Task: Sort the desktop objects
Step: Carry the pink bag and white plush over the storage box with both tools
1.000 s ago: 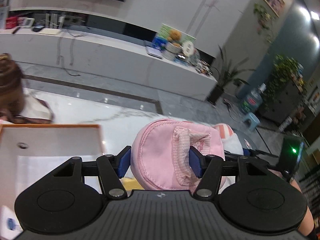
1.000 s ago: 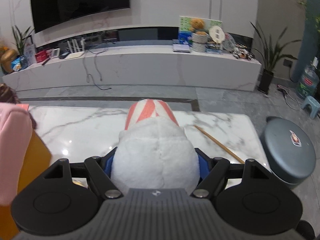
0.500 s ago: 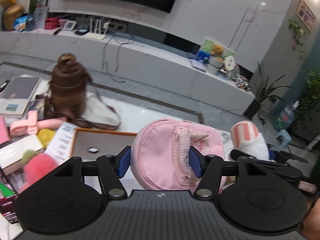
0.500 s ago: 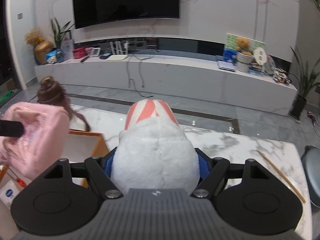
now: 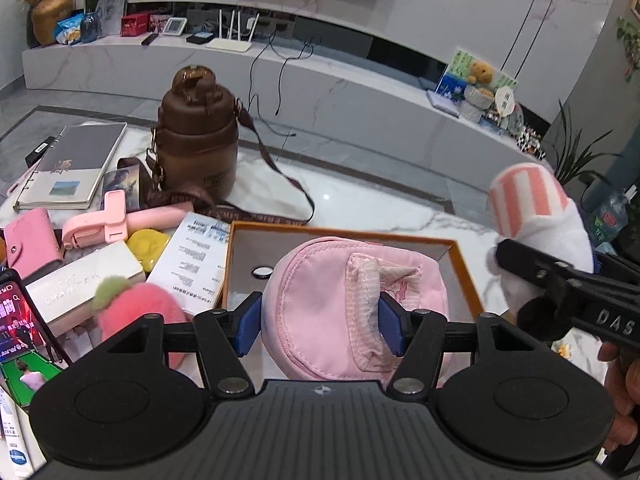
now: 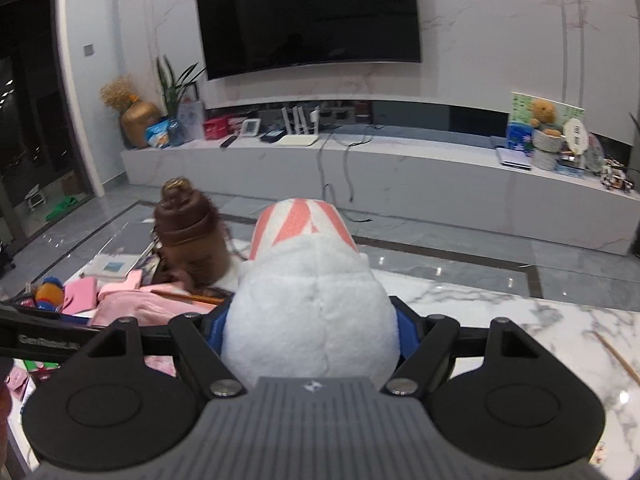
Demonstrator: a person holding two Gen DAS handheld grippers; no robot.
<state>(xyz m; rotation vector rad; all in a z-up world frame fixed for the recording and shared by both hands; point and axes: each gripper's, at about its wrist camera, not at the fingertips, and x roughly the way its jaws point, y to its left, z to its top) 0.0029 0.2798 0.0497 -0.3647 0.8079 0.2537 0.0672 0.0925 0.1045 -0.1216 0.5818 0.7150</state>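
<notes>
The white marble table (image 5: 400,204) carries an orange-rimmed box (image 5: 466,276), brown bottle (image 5: 196,140) and notebook (image 5: 72,164).

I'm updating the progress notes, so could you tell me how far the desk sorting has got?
Little looks done: the orange-edged box holds only a small round disc. In hand: the left gripper grips a pink pouch above the box, and the right gripper grips a white plush toy. Left: the brown bottle, notebook, pink wallet and other clutter beside the box.
</notes>
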